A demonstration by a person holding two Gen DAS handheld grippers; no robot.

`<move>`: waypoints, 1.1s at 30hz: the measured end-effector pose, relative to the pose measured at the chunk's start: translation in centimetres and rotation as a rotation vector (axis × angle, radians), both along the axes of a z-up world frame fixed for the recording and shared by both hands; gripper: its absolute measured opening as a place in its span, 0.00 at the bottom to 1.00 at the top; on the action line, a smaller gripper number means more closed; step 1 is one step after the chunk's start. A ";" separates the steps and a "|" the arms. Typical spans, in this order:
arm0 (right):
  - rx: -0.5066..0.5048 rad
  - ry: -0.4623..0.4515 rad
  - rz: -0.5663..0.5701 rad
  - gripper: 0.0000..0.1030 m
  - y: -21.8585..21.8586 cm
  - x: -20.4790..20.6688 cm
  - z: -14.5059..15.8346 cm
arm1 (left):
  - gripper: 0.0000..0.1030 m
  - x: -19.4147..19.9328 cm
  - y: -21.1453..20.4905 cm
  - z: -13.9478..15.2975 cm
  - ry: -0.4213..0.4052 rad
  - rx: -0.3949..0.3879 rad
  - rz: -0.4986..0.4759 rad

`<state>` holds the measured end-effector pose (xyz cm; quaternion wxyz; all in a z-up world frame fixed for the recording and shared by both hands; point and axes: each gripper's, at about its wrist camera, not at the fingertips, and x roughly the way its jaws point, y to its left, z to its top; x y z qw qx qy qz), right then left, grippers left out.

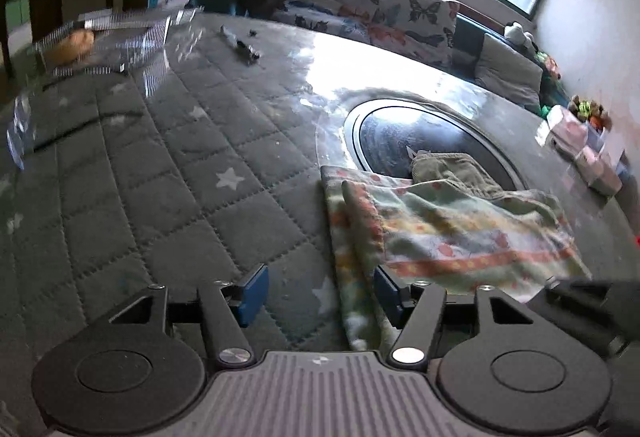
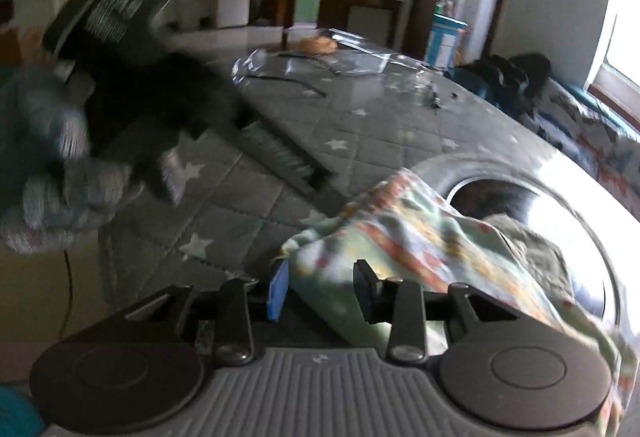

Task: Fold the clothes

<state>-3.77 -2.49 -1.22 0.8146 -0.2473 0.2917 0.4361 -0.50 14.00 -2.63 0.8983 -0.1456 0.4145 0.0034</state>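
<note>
Nearest your lenses are the tools themselves. Your left gripper (image 1: 320,295) stands with its jaws spread wide, and the near edge of the patterned garment (image 1: 440,233) runs between them, close against the right-hand pad, unpinched. Your right gripper (image 2: 322,291) is likewise parted, with a fold of the same garment (image 2: 400,237) lying between its pads; nothing is clamped there either.

The garment — pale green with orange bands and small prints — lies rumpled just ahead of both tools, on the quilted star-print cover (image 1: 160,165) and partly over the dark round inset (image 1: 420,133) in the glossy top beyond it. An olive cloth (image 1: 448,169) sits bunched at its far end.

What could go wrong, biggest first: if you close now you may catch a single layer or only the hem, and the piece would fold crooked. Lifting might also drag the olive cloth along, since the two are touching. The glossy surface looks slick, so the fabric may slide rather than crease. The right-wrist view is blurred — judging edges there is risky.

Far ahead and to the left of your left tool, a clear plastic container (image 1: 100,37) holds something orange (image 1: 76,43); I cannot tell what it is. Ahead and left of your right tool sits a heap of dark and grey clothes (image 2: 80,141).
</note>
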 end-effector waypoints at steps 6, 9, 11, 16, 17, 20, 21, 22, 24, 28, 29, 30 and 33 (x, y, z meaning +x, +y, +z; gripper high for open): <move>-0.008 -0.002 -0.017 0.26 0.8 0.0 -0.8 | 0.66 0.3 0.8 -0.4 0.028 -0.156 0.052; 0.027 0.016 -0.036 0.17 0.4 0.4 -0.4 | 0.66 0.5 0.9 -0.7 0.037 -0.224 0.073; 0.067 0.042 -0.053 0.16 -0.2 0.8 0.2 | 0.67 0.7 1.1 -0.9 0.044 -0.271 0.092; 0.150 0.090 -0.089 0.14 -1.5 1.5 1.6 | 0.68 1.5 1.3 -1.3 0.061 -0.384 0.129; 0.161 0.092 -0.092 0.14 -1.7 1.6 1.9 | 0.68 1.7 1.2 -1.3 0.067 -0.401 0.133; 0.193 0.097 -0.102 0.13 -2.3 1.7 2.6 | 0.66 2.5 0.6 -1.4 0.079 -0.428 0.135; 0.201 0.100 -0.104 0.13 -2.5 1.7 2.7 | 0.65 2.8 0.4 -1.4 0.083 -0.436 0.135; 0.208 0.103 -0.105 0.13 -2.7 1.6 2.9 | 0.61 3.0 0.2 -1.4 0.088 -0.444 0.134; 0.211 0.108 -0.103 0.13 -3.0 1.5 2.9 | 0.33 3.5 -0.1 -1.7 0.104 -0.461 0.132; 0.216 0.127 -0.103 0.14 -3.7 1.4 2.7 | 0.14 4.2 -0.3 -2.6 0.134 -0.487 0.138; 0.223 0.132 -0.114 0.15 -4.1 1.5 2.6 | 0.13 4.2 -0.3 -2.6 0.133 -0.487 0.139; 0.229 0.137 -0.125 0.17 -4.5 1.6 2.6 | 0.13 4.2 -0.3 -2.6 0.132 -0.486 0.140; 0.237 0.129 -0.181 0.17 -6.5 2.1 2.7 | 0.12 4.2 -0.3 -2.6 0.132 -0.475 0.137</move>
